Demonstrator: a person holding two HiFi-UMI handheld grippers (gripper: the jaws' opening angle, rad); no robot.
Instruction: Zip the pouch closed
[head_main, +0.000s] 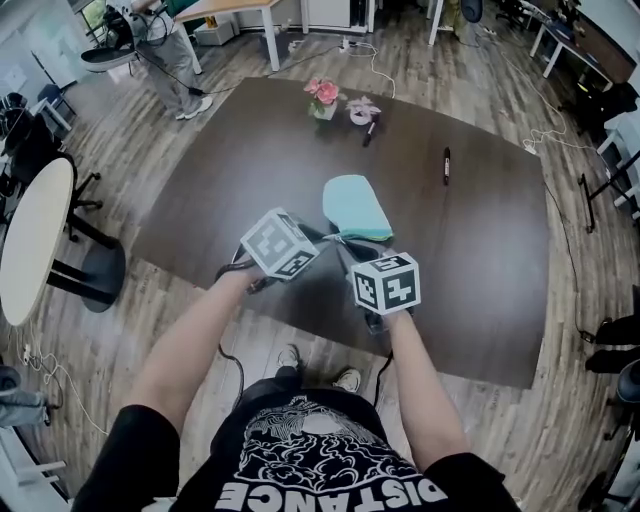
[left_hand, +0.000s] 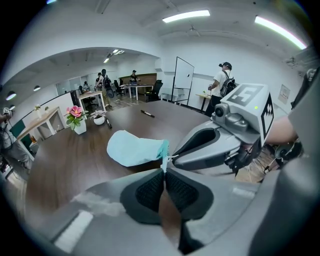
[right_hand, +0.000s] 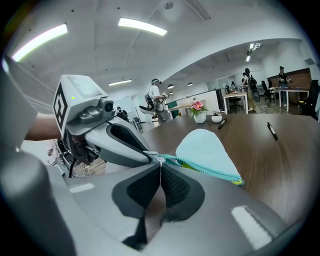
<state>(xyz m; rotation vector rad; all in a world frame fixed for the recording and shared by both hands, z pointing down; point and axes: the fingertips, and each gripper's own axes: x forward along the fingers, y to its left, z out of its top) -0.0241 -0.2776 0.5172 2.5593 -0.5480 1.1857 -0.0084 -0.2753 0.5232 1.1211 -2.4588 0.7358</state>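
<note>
The left gripper (left_hand: 163, 171) has its jaws pressed together on the near end of the light turquoise fabric pouch (left_hand: 134, 148). This pouch lies on the dark brown wooden table (head_main: 230, 180), just in front of the person. It looks light, soft and floppy (it would crumple if pushed), so I judge one end must stay pinned while the slider is drawn along. The right gripper (right_hand: 160, 169) is clamped on what seems to be the small pale zipper pull (right_hand: 159, 161), the proper place to hold. I count two grippers, one pouch, one pot of pink flowers (head_main: 322, 98), one small white bowl (head_main: 360, 113) and two dark pens (head_main: 446, 165).
</note>
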